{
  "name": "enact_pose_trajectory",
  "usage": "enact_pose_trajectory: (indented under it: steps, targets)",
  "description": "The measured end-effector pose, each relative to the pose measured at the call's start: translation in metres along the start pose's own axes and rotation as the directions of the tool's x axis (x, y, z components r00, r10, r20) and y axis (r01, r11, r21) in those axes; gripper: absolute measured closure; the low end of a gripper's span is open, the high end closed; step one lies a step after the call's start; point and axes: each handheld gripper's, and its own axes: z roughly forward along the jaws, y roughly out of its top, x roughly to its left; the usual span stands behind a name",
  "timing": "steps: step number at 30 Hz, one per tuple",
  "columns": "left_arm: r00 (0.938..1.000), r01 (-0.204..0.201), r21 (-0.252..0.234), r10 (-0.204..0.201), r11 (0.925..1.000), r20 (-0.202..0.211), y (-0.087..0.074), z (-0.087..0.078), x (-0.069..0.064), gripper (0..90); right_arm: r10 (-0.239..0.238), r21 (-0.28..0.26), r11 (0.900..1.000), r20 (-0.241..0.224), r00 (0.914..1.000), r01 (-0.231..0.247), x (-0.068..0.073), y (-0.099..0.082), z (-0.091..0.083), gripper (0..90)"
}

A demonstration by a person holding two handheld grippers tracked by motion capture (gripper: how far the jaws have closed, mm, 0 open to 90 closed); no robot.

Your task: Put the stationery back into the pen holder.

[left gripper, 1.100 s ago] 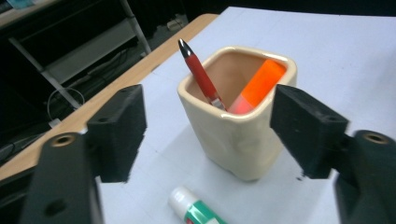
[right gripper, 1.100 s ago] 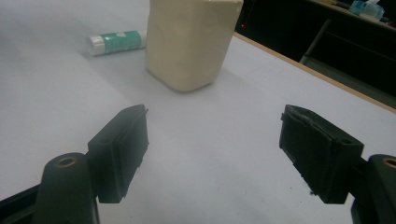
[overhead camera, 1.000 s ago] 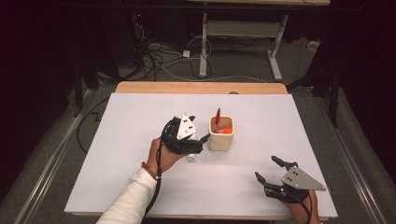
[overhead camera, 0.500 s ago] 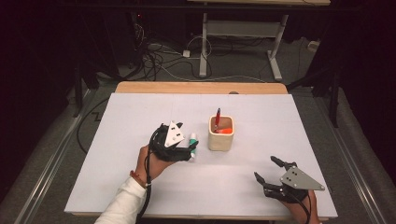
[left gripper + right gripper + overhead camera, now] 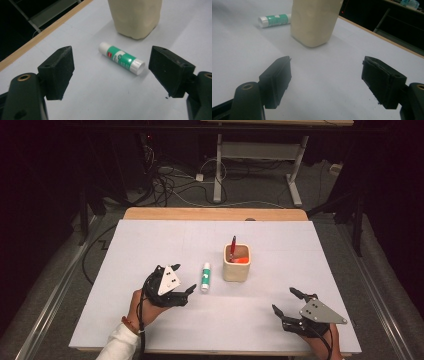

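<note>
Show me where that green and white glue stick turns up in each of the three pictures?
High view: the glue stick lies mid-table, just left of the beige cup.
Left gripper view: it lies at centre, between the open jaws, below the cup.
Right gripper view: upper left, beside the cup.
Shared landmark: the beige cup.

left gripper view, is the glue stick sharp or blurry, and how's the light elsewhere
Left gripper view: the glue stick is fairly sharp, label text too small to read, soft shadow beneath it; the cup behind looks softer. Right gripper view: cup grainy and blurred. High view: white table evenly lit, surroundings very dark.
</note>
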Motion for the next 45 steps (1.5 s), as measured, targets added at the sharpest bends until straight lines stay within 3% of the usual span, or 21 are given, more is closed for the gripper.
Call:
enact_pose_trajectory:
  steps: [8,11,18,21,26,29,31,34,36,42,45]
  targets:
    - [0.9996,-0.027,-0.013,0.027,0.9995,-0.005,-0.025,-0.020,0.002,19.9,0.004,0.003,1.0000,0.007,1.0000,-0.004,-0.002,-0.001,0.000,24.1]
    - [0.9998,-0.017,-0.016,0.017,0.9997,-0.012,-0.033,-0.026,0.003,19.9,0.006,0.003,1.0000,0.008,1.0000,-0.006,-0.002,-0.001,-0.001,24.1]
    - [0.9998,0.015,0.026,-0.015,0.9996,-0.017,-0.053,-0.031,0.002,19.9,0.000,0.002,1.0000,0.007,1.0000,0.000,-0.001,0.000,-0.001,24.1]
    - [0.9996,0.023,0.025,-0.023,0.9994,-0.017,-0.054,-0.031,0.000,19.9,0.000,0.005,1.0000,0.006,1.0000,0.000,-0.001,0.000,-0.001,24.1]
    - [0.9992,0.040,0.031,-0.040,0.9987,0.003,-0.046,-0.025,-0.001,20.0,-0.019,0.009,0.9998,0.009,0.9998,0.019,0.000,0.002,-0.002,23.5]
    - [0.9973,0.068,0.053,-0.070,0.9963,0.024,-0.037,-0.017,-0.002,20.0,-0.028,0.009,0.9996,0.019,0.9994,0.028,0.000,0.003,-0.003,23.5]
    - [0.9968,0.066,0.073,-0.069,0.9952,0.040,-0.029,-0.011,-0.002,20.0,-0.025,0.010,0.9996,0.026,0.9993,0.025,-0.001,0.002,-0.002,23.5]
    - [0.9915,0.105,0.112,-0.113,0.9881,0.064,-0.016,-0.001,-0.003,20.0,-0.022,0.013,0.9997,0.033,0.9992,0.022,-0.002,0.002,-0.003,23.6]
    - [0.9844,0.145,0.143,-0.157,0.9791,0.079,-0.005,0.008,-0.002,20.2,-0.022,0.012,0.9997,0.038,0.9990,0.022,-0.002,0.002,-0.003,23.7]
    - [0.9727,0.186,0.208,-0.210,0.9603,0.099,0.026,0.030,-0.002,20.2,-0.034,0.019,0.9993,0.040,0.9986,0.034,-0.001,0.001,-0.002,23.7]
    - [0.9614,0.217,0.242,-0.250,0.9457,0.115,0.041,0.043,0.002,20.8,-0.046,0.018,0.9988,0.046,0.9979,0.045,-0.001,0.001,-0.002,24.1]
